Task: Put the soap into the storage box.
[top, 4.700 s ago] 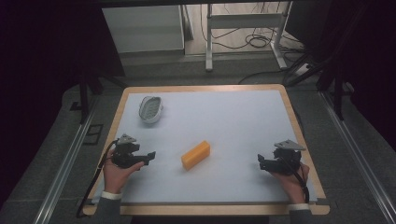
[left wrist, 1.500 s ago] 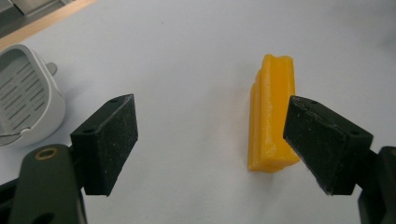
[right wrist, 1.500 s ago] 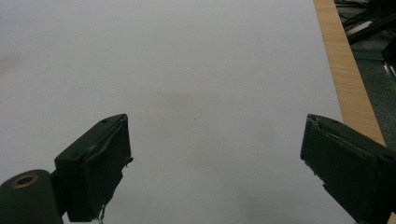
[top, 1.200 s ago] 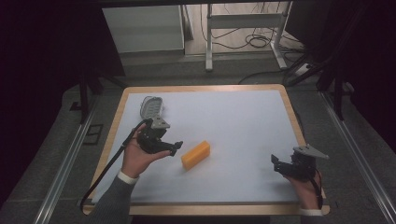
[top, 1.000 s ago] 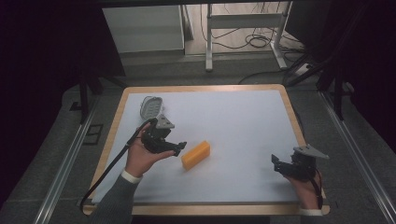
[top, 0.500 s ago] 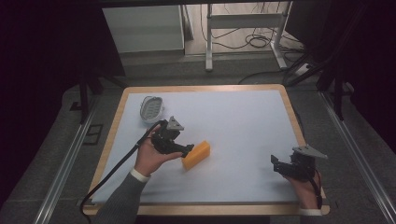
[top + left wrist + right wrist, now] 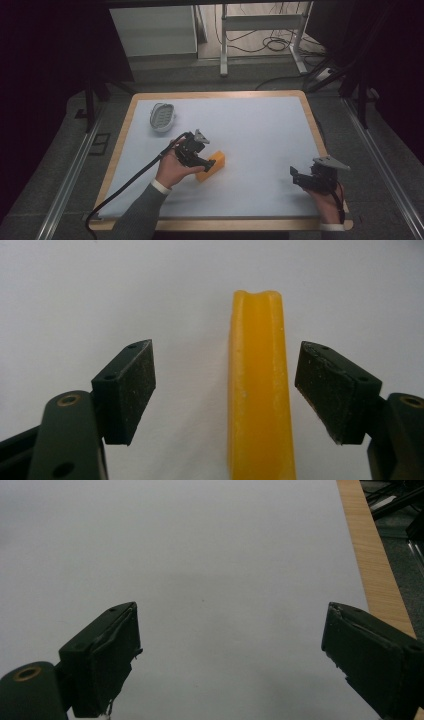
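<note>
Left gripper (image 7: 209, 164) over the yellow block (image 7: 214, 164), lower centre-left of the high view.

Its jaws have just been closing and stand apart on both sides of the block (image 7: 258, 390), not yet touching it. A grey ribbed dish (image 7: 162, 116) lies at upper left on the bench (image 7: 260, 125), well apart. The right gripper (image 7: 296, 176), lower right, is wide and holds nothing.

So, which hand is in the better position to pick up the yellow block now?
Left. The left gripper already has the yellow block between its open jaws, which have just been closing, the pads not yet touching it. The right gripper sits open near the table's right edge, far from the block.
</note>
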A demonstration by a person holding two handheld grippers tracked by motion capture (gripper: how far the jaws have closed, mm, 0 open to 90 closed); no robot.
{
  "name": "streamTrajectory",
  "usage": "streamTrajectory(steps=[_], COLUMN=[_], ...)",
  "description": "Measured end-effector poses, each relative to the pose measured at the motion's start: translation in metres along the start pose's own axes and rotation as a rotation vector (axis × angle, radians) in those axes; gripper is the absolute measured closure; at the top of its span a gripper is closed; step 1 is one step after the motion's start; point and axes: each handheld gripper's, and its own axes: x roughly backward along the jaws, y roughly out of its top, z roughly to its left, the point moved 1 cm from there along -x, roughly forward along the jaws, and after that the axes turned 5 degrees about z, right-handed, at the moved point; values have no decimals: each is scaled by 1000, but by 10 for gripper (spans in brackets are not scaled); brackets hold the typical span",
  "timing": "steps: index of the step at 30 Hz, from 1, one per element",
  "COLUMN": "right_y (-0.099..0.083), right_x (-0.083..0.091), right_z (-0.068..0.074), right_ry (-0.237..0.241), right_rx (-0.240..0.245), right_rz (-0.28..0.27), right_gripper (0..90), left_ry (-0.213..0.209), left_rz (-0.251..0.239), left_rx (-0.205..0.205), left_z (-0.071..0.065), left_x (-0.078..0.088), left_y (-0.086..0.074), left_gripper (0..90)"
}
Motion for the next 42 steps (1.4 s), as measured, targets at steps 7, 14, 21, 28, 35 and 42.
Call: streamTrajectory(steps=[7, 14, 21, 28, 35, 42], right_y=[-1, -2, -1, -1, -1, 0], right_x=[-2, -2, -2, -1, -1, 0], right_z=[-2, -2, -1, -2, -2, 0], right_ry=[-6, -12, -6, -8, -10, -7], right_rx=[1, 2, 3, 1, 0, 4], right_rz=[8, 9, 8, 5, 3, -2], right_gripper=[89, 88, 89, 88, 89, 89], left_ry=[-9, -35, -86, -63, -71, -80], left_rz=[46, 90, 121, 116, 111, 87], left_rx=[-9, -16, -13, -18, -25, -24], left_z=[-4, -7, -8, -11, -10, -9], left_x=[-19, -32, -40, -39, -39, -28], left_y=[-2, -4, -6, -7, -7, -6], left_gripper=[266, 342, 579, 609, 611, 611])
